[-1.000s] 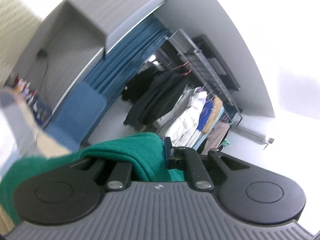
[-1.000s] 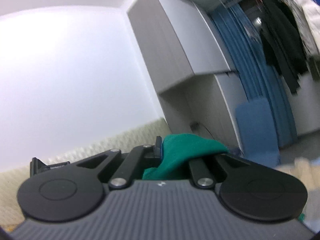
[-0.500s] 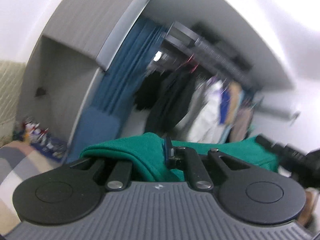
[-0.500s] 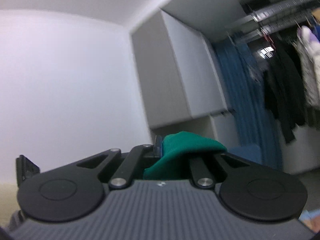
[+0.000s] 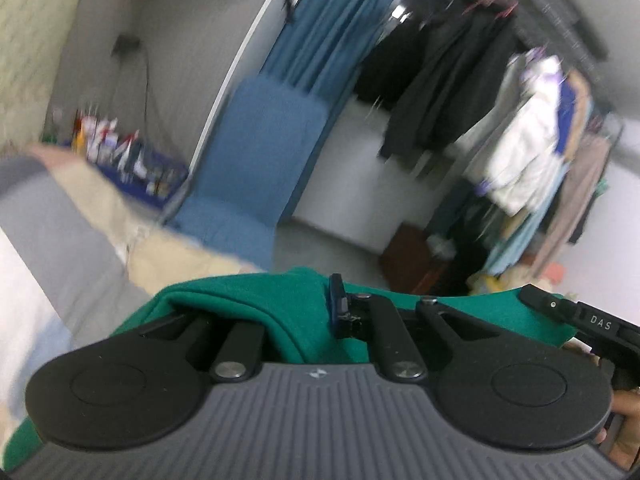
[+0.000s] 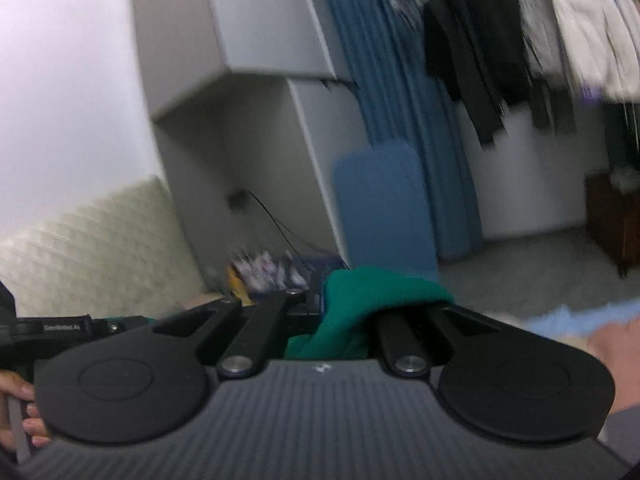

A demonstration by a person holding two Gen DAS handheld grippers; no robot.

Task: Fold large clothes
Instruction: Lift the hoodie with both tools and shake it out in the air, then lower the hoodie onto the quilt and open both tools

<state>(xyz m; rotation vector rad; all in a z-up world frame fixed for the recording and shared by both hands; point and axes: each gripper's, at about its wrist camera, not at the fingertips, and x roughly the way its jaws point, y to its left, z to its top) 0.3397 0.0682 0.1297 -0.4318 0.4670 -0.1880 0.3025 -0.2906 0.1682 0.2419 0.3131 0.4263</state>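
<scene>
Left hand-held gripper (image 5: 320, 312): jaws pressed together, pinching green garment (image 5: 280, 300); cloth bunches over and between linkage bars and stretches right toward other tool. Right hand-held gripper (image 6: 340, 300): jaws clamped on fold of same garment, cloth humped over its right finger. Garment hangs between both tools, raised. Both views motion-blurred. Background: blue curtain (image 5: 328, 28), blue cushion (image 6: 384, 204), rack of hanging clothes (image 5: 520, 128), quilted cream headboard (image 6: 100, 248). Person's fingers (image 6: 20, 412) visible at frame edge.
</scene>
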